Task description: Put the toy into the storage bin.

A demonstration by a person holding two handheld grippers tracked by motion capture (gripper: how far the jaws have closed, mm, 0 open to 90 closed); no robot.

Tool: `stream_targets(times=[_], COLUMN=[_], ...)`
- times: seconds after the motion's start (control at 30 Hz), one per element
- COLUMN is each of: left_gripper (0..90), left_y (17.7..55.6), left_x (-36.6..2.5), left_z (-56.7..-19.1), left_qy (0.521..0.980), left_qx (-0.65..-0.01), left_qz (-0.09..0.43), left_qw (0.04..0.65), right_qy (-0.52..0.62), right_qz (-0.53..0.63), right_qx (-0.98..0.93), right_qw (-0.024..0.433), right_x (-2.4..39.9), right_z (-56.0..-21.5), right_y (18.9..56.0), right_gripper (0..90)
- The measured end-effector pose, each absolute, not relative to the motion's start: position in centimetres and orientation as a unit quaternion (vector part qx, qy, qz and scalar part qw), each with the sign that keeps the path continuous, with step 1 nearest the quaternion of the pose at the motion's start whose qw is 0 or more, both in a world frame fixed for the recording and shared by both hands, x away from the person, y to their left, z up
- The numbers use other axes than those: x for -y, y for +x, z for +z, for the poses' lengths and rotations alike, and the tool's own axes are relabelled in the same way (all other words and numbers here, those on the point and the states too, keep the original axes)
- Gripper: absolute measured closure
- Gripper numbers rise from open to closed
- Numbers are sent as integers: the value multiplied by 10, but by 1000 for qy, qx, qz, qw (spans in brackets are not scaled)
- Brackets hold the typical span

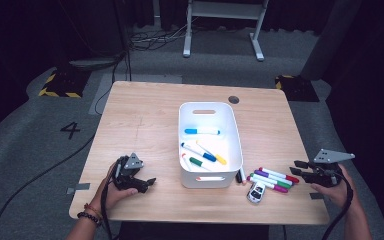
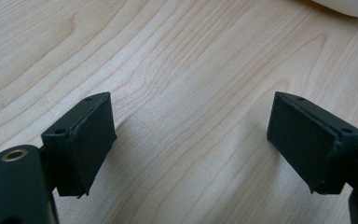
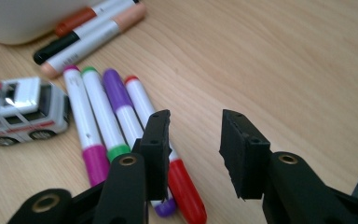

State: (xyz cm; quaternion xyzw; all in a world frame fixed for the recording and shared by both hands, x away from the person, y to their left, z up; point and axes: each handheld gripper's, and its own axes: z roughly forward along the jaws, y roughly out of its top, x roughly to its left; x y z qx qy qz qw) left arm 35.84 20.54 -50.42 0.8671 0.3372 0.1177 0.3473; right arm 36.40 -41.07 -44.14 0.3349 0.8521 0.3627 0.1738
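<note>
The work in hand looks like clearing loose markers from the table (image 1: 145,107) into the white bin (image 1: 186,145), which already holds several. The right gripper (image 3: 193,140) hovers low over the table with its jaws partly open and nothing between them. Just ahead of it and to its left lie four markers side by side; the red marker (image 3: 168,154) is nearest, partly under the left jaw, with the purple marker (image 3: 121,105) touching it on the far side. Beyond those, farther left, sits a toy car (image 3: 21,109), and two more markers (image 3: 86,35) lie close to the bin.

To do this step well, the gripper should shift slightly to its left so the jaws straddle the red marker alone, near its middle, then come down square before closing. The markers touch each other, so a careless close may pinch two or roll one away.

The left gripper (image 2: 191,135) rests near the table on the bin's other side, jaws wide open and holding nothing
</note>
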Motion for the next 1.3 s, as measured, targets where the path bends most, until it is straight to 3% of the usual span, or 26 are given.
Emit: stream_targets(times=[0.43,0.87,1.3], left_gripper=[153,153,153], left_y=[358,358,358], left_x=[-205,-205,-205], left_z=[-504,-504,-504], left_qy=[866,866,866], left_qx=[-338,-338,-339], left_qz=[119,120,121], left_qw=[348,347,347], right_qy=[360,364,385], right_qz=[380,368,359], right_qx=[-841,-847,-834], right_qw=[136,125,167], right_x=[433,424,408], right_z=[-481,-494,-495], right_y=[366,380,393], right_gripper=[626,707,752])
